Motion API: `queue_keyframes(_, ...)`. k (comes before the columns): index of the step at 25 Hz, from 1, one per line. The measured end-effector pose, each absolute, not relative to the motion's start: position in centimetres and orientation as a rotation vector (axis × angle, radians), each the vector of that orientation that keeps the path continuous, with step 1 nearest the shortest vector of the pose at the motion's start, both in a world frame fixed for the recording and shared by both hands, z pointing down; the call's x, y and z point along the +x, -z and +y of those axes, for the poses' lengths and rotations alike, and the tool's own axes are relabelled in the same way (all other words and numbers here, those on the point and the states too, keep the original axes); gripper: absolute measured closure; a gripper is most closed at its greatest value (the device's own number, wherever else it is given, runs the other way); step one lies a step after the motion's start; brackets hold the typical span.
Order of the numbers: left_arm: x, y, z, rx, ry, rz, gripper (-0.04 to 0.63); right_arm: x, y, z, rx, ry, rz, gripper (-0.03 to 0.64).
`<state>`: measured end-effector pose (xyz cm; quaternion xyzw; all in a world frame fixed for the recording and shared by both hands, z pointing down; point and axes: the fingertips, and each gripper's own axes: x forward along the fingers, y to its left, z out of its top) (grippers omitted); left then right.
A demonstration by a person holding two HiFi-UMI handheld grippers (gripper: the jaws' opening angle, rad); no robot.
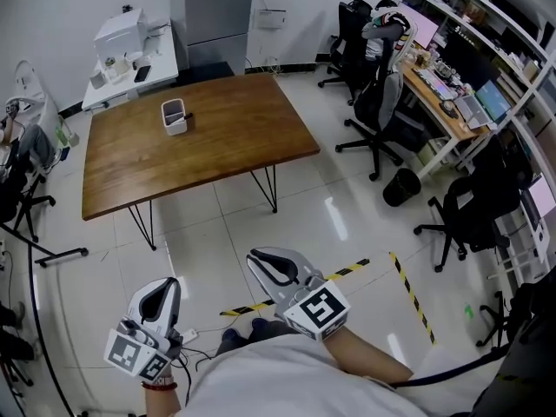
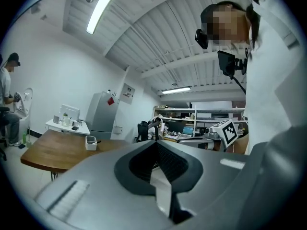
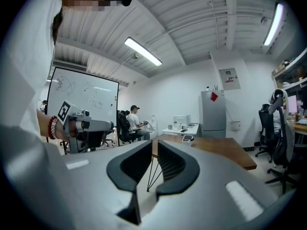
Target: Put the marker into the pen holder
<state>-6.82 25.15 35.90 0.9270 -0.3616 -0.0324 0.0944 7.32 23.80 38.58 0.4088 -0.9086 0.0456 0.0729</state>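
**Both Grippers Held Close to the Body, Well Apart from the Counter**

**Pose.** In the head view, the left gripper (image 1: 167,282) and the right gripper (image 1: 254,256) are held low, close to the person's torso. Both are above the tiled floor (image 1: 330,207) and well apart from the wooden counter (image 1: 217,146). Both point forward, roughly level.

- Left fingers: pressed together at the tips, with nothing between them.
- Right fingers: slightly spread, leaving a narrow gap. A counter leg shows through the gap, and nothing is held.

**Task items.** The marker (image 1: 188,115) lies on the counter just beside the white pen holder (image 1: 175,116), on its right side in the head view. Contact between the two cannot be confirmed.

**View differences.**

- The head view alone shows the yellow-and-black tape (image 1: 408,294) on the floor and the office chairs (image 1: 378,111) to the right.
- The left gripper view alone shows the right gripper from the side, with shelving (image 2: 201,111) behind it.
- The right gripper view alone shows a whiteboard (image 3: 84,92) and a seated person (image 3: 134,121) beyond the counter.
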Motion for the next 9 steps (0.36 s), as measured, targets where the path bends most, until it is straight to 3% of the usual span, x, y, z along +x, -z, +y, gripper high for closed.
queue_keyframes(9, -2.0, -36.9, 26.8, 2.784, 0.077, -0.928, 0.598, 7.8, -38.8, 23.5, 1.190, -0.147, -2.774, 0.623)
